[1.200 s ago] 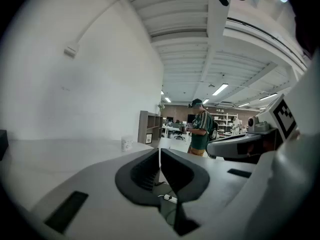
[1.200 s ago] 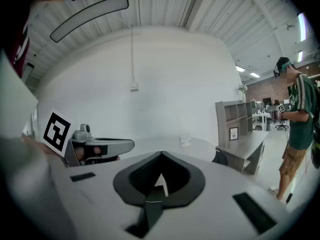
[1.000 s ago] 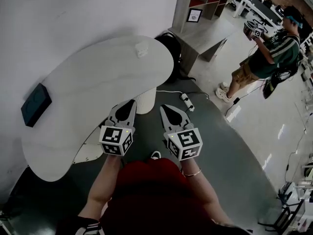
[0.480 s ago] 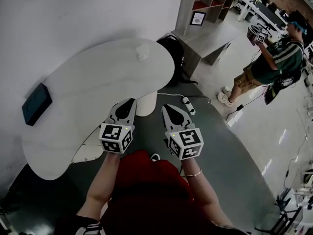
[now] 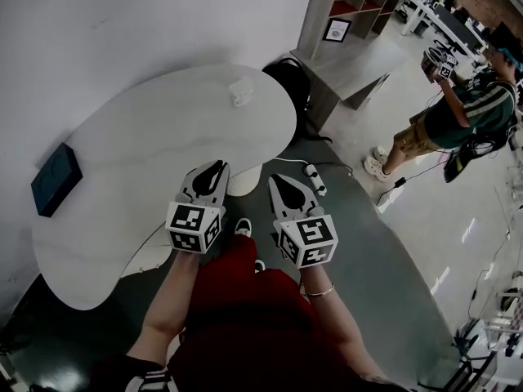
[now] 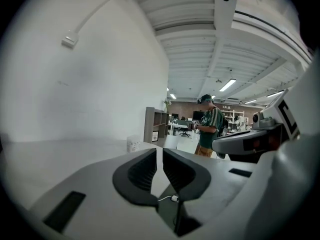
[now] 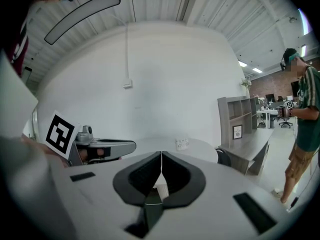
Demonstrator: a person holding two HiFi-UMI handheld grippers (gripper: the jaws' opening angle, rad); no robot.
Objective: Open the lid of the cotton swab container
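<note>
white table (image 5: 122, 145), white cotton swab container (image 5: 239, 95), dark teal box (image 5: 55, 180), black-and-white marker cubes (image 5: 194, 229), red clothing (image 5: 237, 300).

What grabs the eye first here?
The left gripper and right gripper are held side by side mid-frame in the head view, both shut and empty, by the near edge of a curved white table. On the table, a small white container sits at the far end and a dark box near the left edge. Another person stands on the floor at the right.
</note>
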